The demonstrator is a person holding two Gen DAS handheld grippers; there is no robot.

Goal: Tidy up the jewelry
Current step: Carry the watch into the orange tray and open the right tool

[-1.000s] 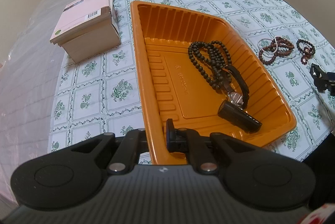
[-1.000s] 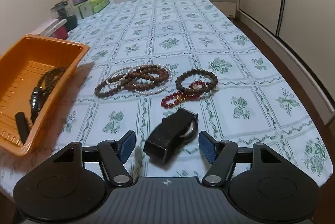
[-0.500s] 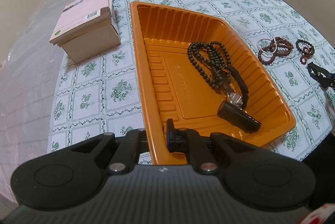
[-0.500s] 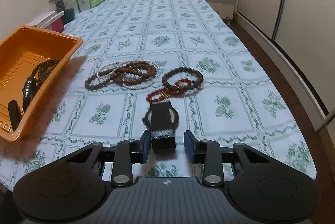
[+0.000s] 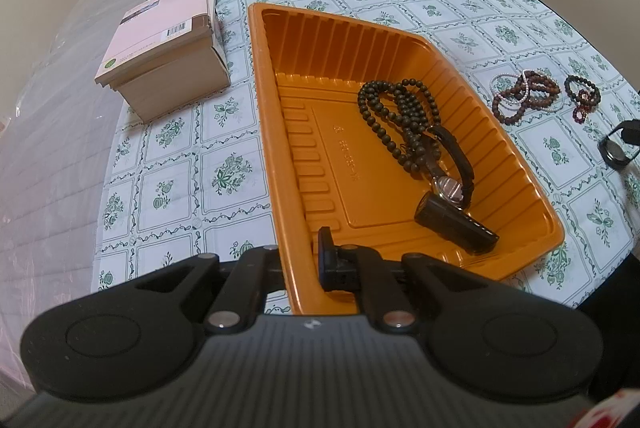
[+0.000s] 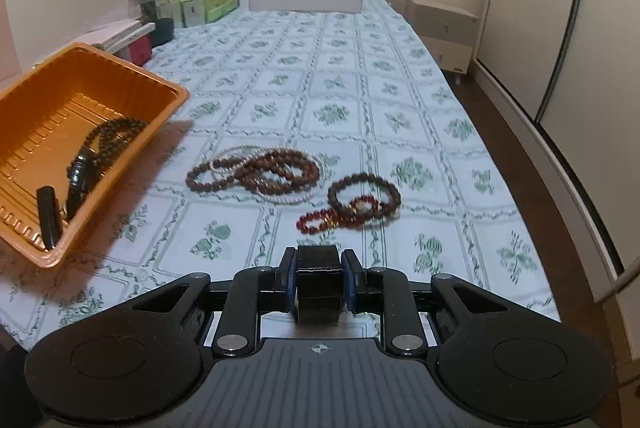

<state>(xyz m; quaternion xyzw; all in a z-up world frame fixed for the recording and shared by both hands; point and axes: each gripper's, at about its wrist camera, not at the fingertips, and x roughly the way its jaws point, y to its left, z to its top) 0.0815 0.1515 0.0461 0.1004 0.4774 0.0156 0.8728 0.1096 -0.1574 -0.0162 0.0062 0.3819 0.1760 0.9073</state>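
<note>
Angling down over the bedspread [image 6: 400, 99], right gripper [image 6: 319, 282] just closed on black mesh watch [image 6: 319, 276]; left gripper [image 5: 304, 264] clamps orange tray [image 5: 276, 163] rim.

We see the left gripper [image 5: 302, 264] as a matte black body with a ribbed grey top, 2 round discs at its sides, 2 silver screws and a small crosshair mark. The right gripper [image 6: 319, 282] has the same build, but with blue pads [image 6: 349, 280] on its 2 black fingers.
</note>
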